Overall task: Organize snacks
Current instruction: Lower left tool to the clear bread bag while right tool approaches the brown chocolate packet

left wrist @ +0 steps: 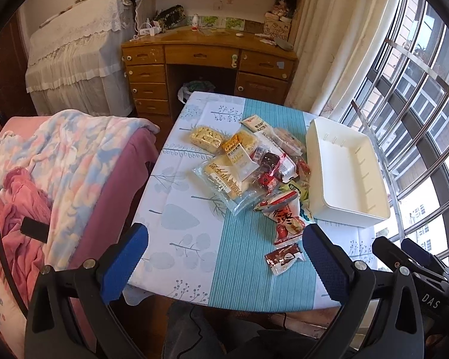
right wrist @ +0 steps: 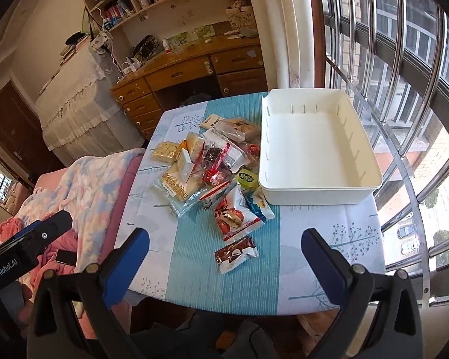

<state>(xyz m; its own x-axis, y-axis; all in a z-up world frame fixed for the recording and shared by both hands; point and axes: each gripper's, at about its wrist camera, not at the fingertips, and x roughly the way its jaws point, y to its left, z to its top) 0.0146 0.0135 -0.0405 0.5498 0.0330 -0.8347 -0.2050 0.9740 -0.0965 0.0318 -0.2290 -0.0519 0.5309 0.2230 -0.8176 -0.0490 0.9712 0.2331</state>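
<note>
1. Two handheld grippers hover over the near edge of a small table (left wrist: 191, 218). The left gripper (left wrist: 224, 257) and the right gripper (right wrist: 224, 257) each have two blue-padded fingers spread wide apart, with nothing between them.
2. One white bin (right wrist: 317, 146) sits on the table's right side, beside a barred window (right wrist: 404, 59). Nothing lies inside it.
3. One heap of wrapped snacks (right wrist: 212, 164) lies just left of the bin, on the tablecloth's teal stripe. Roughly a dozen packets overlap there; an exact count is not possible.
4. Packets that can be picked out singly:
   - one brown-and-white packet (right wrist: 236, 253), lying alone nearest the grippers;
   - one red-and-white date packet (right wrist: 233, 215), just behind it;
   - one clear bag of pale cake (left wrist: 224, 179), on the heap's left side;
   - one yellow block of crackers (left wrist: 205, 137), at the far left.
5. Small sweets in the middle of the heap are half buried, and their labels are too small to read.
6. One wooden desk (left wrist: 206, 56) stands beyond the table, and one bed with a patterned blanket (left wrist: 68, 155) lies to the left, cut off by the picture's edge.
</note>
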